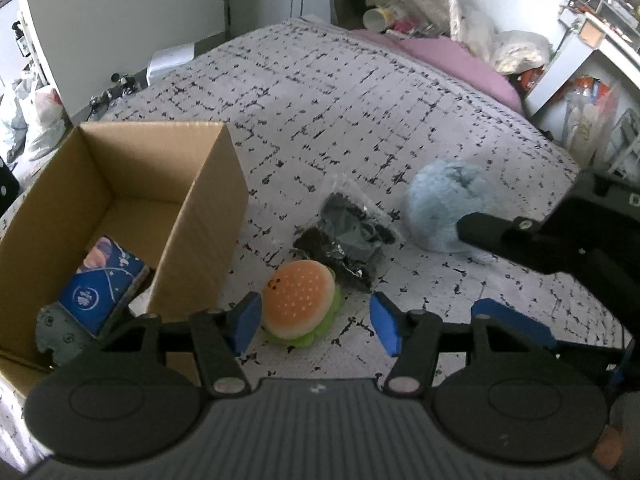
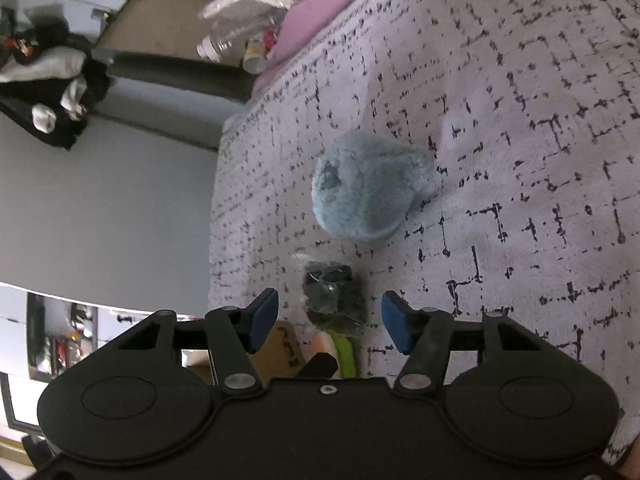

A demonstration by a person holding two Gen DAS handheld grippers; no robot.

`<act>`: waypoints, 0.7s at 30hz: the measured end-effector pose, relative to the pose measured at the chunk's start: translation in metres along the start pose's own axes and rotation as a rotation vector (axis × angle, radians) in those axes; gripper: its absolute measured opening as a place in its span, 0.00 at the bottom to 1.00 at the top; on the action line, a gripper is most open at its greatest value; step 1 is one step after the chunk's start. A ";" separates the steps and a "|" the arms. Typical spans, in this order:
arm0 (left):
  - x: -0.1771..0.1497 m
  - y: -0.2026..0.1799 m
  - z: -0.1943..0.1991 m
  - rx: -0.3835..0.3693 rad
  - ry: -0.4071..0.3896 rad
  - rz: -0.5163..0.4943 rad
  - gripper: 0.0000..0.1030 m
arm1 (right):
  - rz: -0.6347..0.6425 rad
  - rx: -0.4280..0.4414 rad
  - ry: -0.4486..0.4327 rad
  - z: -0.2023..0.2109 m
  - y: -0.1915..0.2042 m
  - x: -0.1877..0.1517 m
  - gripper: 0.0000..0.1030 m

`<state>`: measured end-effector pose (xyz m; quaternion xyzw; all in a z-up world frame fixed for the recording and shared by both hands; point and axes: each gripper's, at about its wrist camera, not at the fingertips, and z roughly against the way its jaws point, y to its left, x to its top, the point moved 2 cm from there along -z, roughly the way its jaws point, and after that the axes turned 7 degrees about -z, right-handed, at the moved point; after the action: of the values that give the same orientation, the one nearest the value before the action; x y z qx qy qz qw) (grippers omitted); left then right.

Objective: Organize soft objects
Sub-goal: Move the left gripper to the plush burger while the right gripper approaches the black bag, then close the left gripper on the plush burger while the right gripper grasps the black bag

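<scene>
**Colours on the bed**

The bedspread is pale grey-white, crossed by a broken black grid of dashes. At its twelve o'clock edge lies a pink pillow. The cardboard box at nine o'clock is plain tan; inside it, a tissue pack shows deep blue with white print. The burger plush has an orange bun with pale dots over a lime-green frill. Beside it, at one o'clock, a clear bag holds black cloth. The fluffy ball is light blue. The gripper pads are blue on black.
</scene>
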<state>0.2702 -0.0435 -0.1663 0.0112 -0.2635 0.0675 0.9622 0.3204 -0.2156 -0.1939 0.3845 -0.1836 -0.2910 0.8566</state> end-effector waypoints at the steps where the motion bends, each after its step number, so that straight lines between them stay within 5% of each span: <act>1: 0.000 0.000 -0.003 0.000 0.007 -0.002 0.57 | 0.003 -0.010 0.013 -0.005 -0.001 0.000 0.56; 16: -0.001 -0.006 -0.037 0.039 0.057 -0.042 0.57 | 0.028 -0.032 0.074 -0.033 -0.003 0.016 0.56; 19: -0.002 -0.003 -0.041 0.061 0.069 -0.019 0.34 | 0.031 -0.043 0.082 -0.038 -0.004 0.017 0.56; 21: -0.001 0.001 -0.038 0.061 0.054 0.001 0.28 | 0.034 -0.045 0.087 -0.042 -0.004 0.017 0.56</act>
<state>0.2881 -0.0409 -0.1993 0.0388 -0.2350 0.0761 0.9682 0.3548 -0.2055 -0.2223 0.3742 -0.1460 -0.2634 0.8771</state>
